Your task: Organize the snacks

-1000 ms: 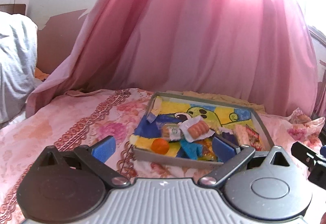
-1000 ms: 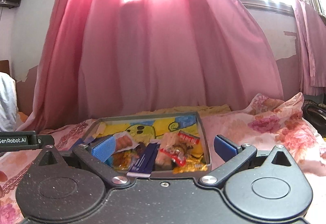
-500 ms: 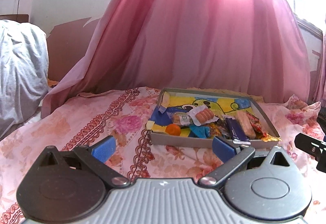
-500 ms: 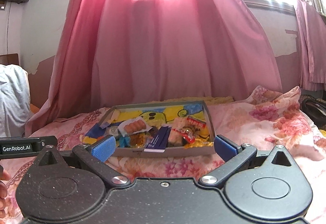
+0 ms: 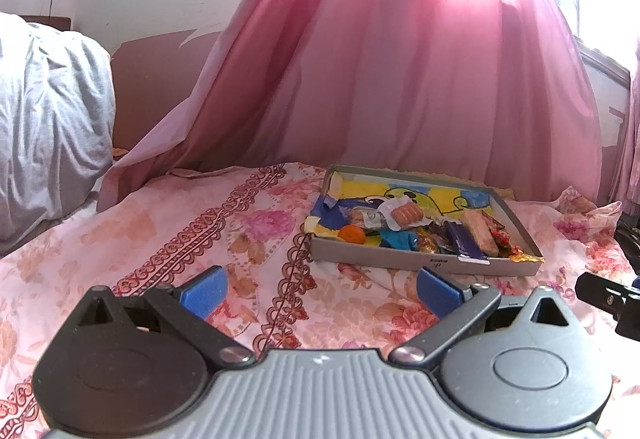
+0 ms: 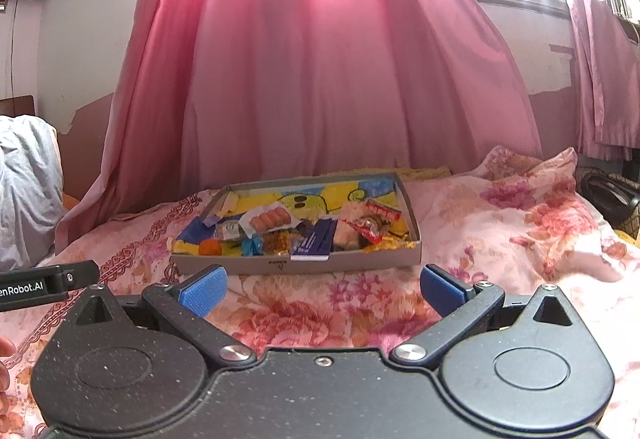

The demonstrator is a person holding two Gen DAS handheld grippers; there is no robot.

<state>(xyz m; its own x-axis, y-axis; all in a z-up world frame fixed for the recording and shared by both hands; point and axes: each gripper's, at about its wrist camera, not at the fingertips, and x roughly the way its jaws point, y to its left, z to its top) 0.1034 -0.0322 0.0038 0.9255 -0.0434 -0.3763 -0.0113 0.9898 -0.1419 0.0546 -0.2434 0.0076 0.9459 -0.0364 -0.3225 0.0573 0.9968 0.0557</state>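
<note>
A shallow grey cardboard tray (image 5: 400, 266) (image 6: 304, 264) with a yellow and blue cartoon lining lies on the bed, holding several snacks. Among them are a pack of sausages (image 5: 406, 214) (image 6: 269, 220), a small orange (image 5: 352, 235) (image 6: 210, 248), a dark blue bar (image 5: 464, 241) (image 6: 318, 237) and a red-wrapped packet (image 6: 370, 229). My left gripper (image 5: 320, 289) is open above the bedspread, short of the tray's near left corner. My right gripper (image 6: 322, 285) is open too, just in front of the tray's near wall. Neither holds anything.
A pink floral bedspread (image 5: 180, 231) (image 6: 520, 223) covers the bed. Pink curtains (image 5: 380, 87) (image 6: 320, 79) hang right behind the tray. A grey pillow (image 5: 48, 127) lies at the left. A dark bag (image 6: 608, 199) sits at the right edge.
Both grippers have drawn back from the tray, which now looks smaller and farther away. Their jaws stayed open and the snacks in the tray have not moved.
</note>
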